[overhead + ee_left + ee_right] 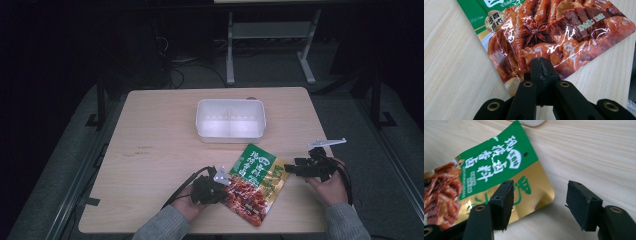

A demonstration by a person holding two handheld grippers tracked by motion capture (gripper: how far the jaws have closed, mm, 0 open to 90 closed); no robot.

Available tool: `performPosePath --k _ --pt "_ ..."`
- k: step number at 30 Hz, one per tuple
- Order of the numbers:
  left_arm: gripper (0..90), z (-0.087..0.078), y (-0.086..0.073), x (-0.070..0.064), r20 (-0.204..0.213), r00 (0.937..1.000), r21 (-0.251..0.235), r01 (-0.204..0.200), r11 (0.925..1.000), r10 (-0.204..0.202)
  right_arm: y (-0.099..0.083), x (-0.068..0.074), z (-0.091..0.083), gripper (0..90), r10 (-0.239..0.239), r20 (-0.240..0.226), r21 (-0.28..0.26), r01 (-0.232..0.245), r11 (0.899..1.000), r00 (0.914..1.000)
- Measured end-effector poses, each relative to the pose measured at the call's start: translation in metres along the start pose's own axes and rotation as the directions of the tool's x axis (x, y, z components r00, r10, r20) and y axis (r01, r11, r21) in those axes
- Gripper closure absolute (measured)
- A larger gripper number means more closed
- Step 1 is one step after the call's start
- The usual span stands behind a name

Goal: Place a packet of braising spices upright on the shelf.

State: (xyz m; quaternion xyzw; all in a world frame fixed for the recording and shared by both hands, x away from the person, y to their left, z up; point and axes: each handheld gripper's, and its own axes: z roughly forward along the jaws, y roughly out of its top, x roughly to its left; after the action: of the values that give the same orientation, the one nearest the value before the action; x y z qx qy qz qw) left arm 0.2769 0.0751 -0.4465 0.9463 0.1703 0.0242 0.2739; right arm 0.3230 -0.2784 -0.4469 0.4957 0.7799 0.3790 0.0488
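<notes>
A green, gold and red snack packet [255, 182] lies flat on the wooden table near its front edge. My left gripper [220, 187] is at the packet's left side. Its jaws are pressed together, their tip [541, 66] over the red printed end of the packet [549, 32], with nothing seen between them. My right gripper [292, 167] is at the packet's right side and stands open [541, 192]. Its left jaw hangs over the gold corner of the packet [499, 170], while its right jaw is over bare wood.
A white plastic container [230, 102], with nothing in it, stands behind the packet in the middle of the table [150, 150]; its corner [531, 122] shows in the right gripper view. Bare wood stretches to the left. Table legs and cables lie on the dark floor beyond.
</notes>
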Motion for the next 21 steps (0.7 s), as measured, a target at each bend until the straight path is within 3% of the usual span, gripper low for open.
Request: performPosePath --k 5,12,14,17,21 --pt "89.9 0.002 0.002 -0.001 -0.001 1.0000 0.007 0.000 1.0000 0.000 0.003 -0.005 0.007 43.9 0.030 -0.027 0.022 -0.030 0.999 0.9992" --pt "89.9 0.003 0.002 -0.002 -0.011 0.9999 0.014 -0.013 0.9998 0.013 0.002 -0.002 0.016 49.3 0.036 -0.076 0.060 -0.031 0.998 0.9965" --pt "89.9 0.003 0.002 -0.003 -0.018 0.9997 0.015 -0.018 0.9997 0.018 0.002 0.000 0.017 49.7 0.033 -0.066 0.069 -0.029 0.997 0.9973" --pt "89.9 0.003 0.001 -0.003 -0.016 0.9997 0.011 -0.016 0.9998 0.016 0.001 -0.001 0.014 53.3 0.043 -0.080 0.054 -0.038 0.998 0.9959" --pt "89.9 0.003 0.001 -0.003 -0.016 0.9998 0.010 -0.015 0.9998 0.015 0.001 0.000 0.007 57.1 0.061 -0.145 0.017 -0.059 0.998 0.9876"
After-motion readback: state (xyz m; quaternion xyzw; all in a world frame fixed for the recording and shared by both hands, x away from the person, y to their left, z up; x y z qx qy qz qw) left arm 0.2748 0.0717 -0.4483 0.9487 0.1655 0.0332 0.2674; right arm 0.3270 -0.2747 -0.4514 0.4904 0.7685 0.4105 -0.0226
